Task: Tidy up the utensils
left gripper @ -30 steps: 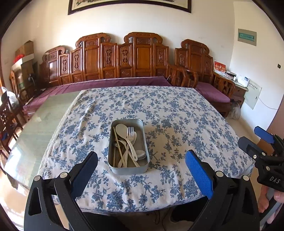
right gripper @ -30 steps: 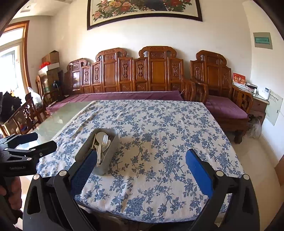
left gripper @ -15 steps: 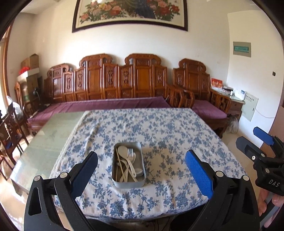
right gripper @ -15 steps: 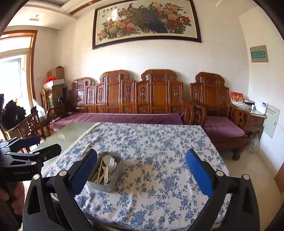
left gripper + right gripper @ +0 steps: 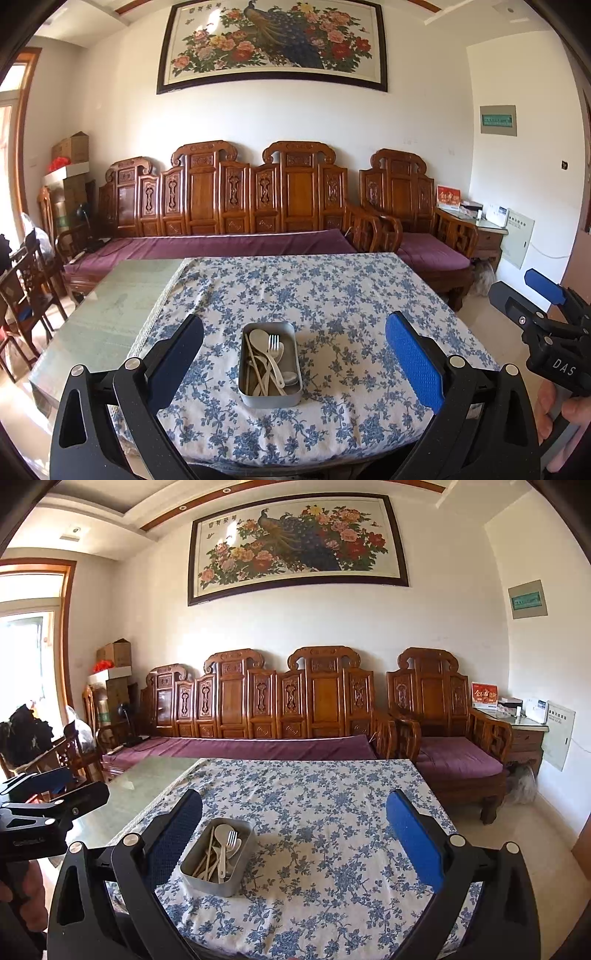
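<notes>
Both cameras tilt up and back from the metal tin [image 5: 270, 363] of utensils [image 5: 269, 360], its long axis toward 12 o'clock between the left gripper's [image 5: 294, 354] released, empty fingers, the right gripper [image 5: 294, 836] likewise spread, tin at 10 o'clock.

On the blue-flowered white tablecloth [image 5: 332, 295] only the grey metal oblong tin [image 5: 270, 397] stands, near the front edge, so the cloth to its right and behind it is open for a gripper to pass. Inside the tin, the white plastic spoons [image 5: 258, 341], the silver metal fork [image 5: 273, 345] and the thin wooden chopsticks [image 5: 255, 363] lie crossed over each other and fill most of its floor. Behind the table, the carved brown wooden bench with purple cushion [image 5: 236, 206] closes the far side.
</notes>
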`<state>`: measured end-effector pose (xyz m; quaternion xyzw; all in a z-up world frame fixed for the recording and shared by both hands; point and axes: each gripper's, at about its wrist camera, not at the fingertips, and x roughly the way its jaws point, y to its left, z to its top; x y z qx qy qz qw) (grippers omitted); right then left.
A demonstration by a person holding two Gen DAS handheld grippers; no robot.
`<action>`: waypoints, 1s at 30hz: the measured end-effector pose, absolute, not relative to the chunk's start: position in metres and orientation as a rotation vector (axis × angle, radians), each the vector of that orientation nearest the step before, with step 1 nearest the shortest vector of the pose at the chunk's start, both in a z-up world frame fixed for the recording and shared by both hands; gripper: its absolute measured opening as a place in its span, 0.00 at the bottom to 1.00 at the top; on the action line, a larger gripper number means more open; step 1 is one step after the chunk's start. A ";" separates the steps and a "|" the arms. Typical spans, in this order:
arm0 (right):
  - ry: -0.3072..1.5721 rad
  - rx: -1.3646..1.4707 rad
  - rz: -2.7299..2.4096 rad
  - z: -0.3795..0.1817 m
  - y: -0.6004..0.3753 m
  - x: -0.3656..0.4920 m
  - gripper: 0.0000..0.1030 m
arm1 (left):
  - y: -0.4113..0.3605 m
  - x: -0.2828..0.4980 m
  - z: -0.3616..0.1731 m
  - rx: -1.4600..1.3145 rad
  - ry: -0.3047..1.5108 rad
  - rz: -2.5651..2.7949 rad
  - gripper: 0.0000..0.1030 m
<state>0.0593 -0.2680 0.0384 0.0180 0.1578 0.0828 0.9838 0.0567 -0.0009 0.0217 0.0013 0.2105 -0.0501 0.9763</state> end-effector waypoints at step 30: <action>0.322 0.036 0.161 0.035 -0.266 0.062 0.97 | 0.000 0.054 0.017 -0.003 0.426 -0.094 0.92</action>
